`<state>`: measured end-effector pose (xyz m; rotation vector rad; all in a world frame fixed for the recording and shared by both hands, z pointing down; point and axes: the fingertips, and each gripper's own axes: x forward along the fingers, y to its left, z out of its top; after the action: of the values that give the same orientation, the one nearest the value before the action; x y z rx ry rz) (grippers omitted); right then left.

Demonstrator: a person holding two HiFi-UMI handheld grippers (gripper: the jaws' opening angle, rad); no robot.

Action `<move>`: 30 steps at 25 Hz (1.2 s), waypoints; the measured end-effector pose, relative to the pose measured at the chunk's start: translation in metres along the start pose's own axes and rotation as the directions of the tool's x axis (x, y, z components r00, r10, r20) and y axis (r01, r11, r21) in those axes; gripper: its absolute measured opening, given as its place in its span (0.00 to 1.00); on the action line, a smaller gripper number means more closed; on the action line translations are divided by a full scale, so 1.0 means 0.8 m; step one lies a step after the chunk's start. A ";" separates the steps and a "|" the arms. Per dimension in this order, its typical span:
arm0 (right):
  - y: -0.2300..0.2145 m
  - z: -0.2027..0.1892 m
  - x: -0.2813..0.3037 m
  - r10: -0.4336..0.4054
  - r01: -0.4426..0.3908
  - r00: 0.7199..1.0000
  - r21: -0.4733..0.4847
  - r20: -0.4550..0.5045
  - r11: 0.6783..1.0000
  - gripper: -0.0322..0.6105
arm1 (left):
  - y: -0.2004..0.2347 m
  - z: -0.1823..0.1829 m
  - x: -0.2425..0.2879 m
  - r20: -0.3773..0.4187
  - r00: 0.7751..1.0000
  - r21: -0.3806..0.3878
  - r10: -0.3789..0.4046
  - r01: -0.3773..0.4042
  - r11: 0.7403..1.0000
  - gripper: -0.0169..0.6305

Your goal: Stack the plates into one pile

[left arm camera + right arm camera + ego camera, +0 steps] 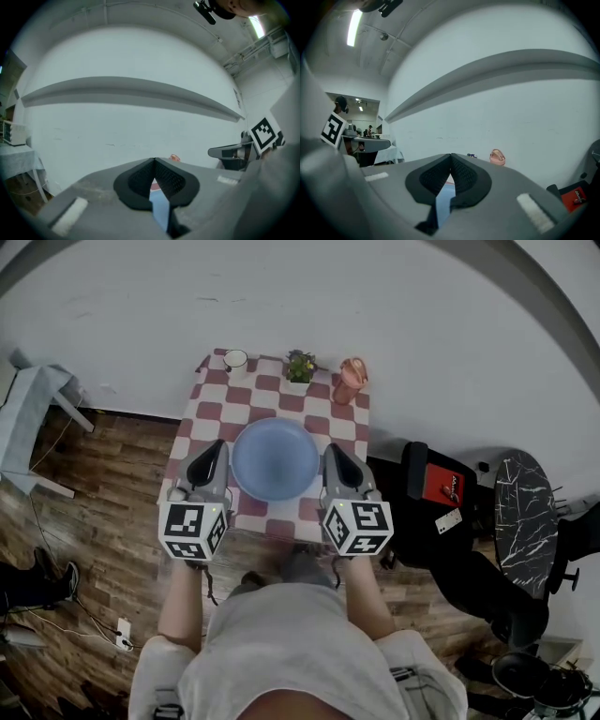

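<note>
The left claw [217,448] and the right claw [335,451] are both closed, their dark pads pressed together at the tips with nothing caught between them. The blue plate [275,458] lies between the two claws on the checkered surface [267,395]: just to the right of the left claw and just to the left of the right claw, its rim close beside each. Whether either claw touches the rim cannot be told from above. In the left gripper view the left claw [153,164] shows its pads meeting, and a sliver of the blue plate [159,208] shows through the slit below them, beyond the tips. The right gripper view shows the same for the right claw [451,158], with the plate [442,199] showing past its pads. Ahead of both claws, at the far edge of the surface, stand a white cup [235,359], a small plant [301,365] and a pink jug [350,381], all well apart from the plate.
</note>
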<state>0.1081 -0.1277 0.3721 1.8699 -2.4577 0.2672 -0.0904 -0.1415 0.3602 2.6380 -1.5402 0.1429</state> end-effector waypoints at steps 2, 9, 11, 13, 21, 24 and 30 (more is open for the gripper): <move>0.005 0.007 -0.012 -0.007 0.007 1.000 -0.012 0.018 1.000 0.05 | -0.004 0.015 -0.010 0.036 0.999 0.012 -0.009 0.008 1.000 0.04; 0.017 0.031 -0.059 -0.052 0.057 0.994 -0.058 0.094 0.997 0.05 | -0.017 0.044 -0.044 0.115 0.993 0.018 -0.039 0.038 0.999 0.04; 0.020 0.039 -0.071 -0.065 0.073 0.991 -0.068 0.117 0.995 0.05 | -0.018 0.050 -0.054 0.136 0.990 0.010 -0.039 0.038 0.999 0.04; 0.022 0.048 -0.084 -0.079 0.091 0.986 -0.077 0.144 0.993 0.05 | -0.018 0.057 -0.064 0.161 0.986 0.008 -0.033 0.032 0.999 0.04; 0.028 0.071 -0.124 -0.124 0.149 0.967 -0.096 0.222 0.984 0.05 | -0.022 0.073 -0.094 0.220 0.975 0.036 -0.008 0.000 0.999 0.04; 0.028 0.073 -0.131 -0.131 0.156 0.965 -0.094 0.228 0.983 0.05 | -0.025 0.075 -0.098 0.227 0.974 0.030 -0.015 0.008 1.000 0.04; 0.033 0.076 -0.142 -0.132 0.161 0.961 -0.102 0.242 0.982 0.05 | -0.029 0.078 -0.106 0.241 0.971 0.034 -0.008 0.000 0.999 0.04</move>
<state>0.1178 -0.0229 0.2934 2.1262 -2.3906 -0.1132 -0.1097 -0.0642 0.2871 2.7710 -1.6115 -0.1604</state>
